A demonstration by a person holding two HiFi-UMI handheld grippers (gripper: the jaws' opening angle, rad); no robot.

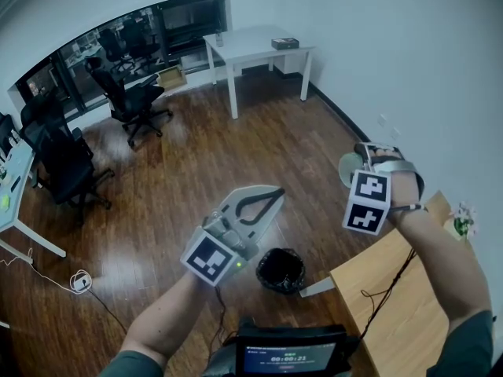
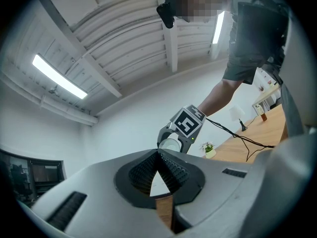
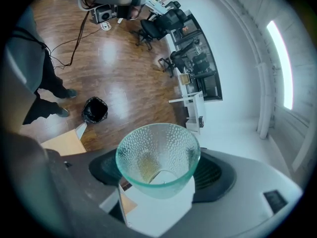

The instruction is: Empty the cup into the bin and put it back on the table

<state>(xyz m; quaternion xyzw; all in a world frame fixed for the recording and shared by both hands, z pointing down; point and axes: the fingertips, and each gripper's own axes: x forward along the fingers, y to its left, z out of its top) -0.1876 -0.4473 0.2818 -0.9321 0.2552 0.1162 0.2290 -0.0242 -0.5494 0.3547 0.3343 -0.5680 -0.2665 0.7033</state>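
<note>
A clear dimpled glass cup (image 3: 157, 157) sits between the jaws of my right gripper (image 3: 159, 175), which is shut on it. Its mouth faces the camera and it is tipped. A faint yellowish patch shows inside; I cannot tell what it is. In the head view the cup (image 1: 348, 168) is held up at the right by the right gripper (image 1: 363, 157), above and right of the black-lined bin (image 1: 280, 269) on the floor. The bin (image 3: 94, 109) also shows far below in the right gripper view. My left gripper (image 1: 277, 192) hovers mid-frame, shut and holding nothing, its tips (image 2: 157, 153) touching.
A wooden table (image 1: 393, 305) with a cable and a small potted plant (image 1: 462, 222) stands at the lower right, next to the bin. A white table (image 1: 255, 45) and black office chairs (image 1: 130, 93) stand farther back. A device with a screen (image 1: 291, 356) sits at the bottom edge.
</note>
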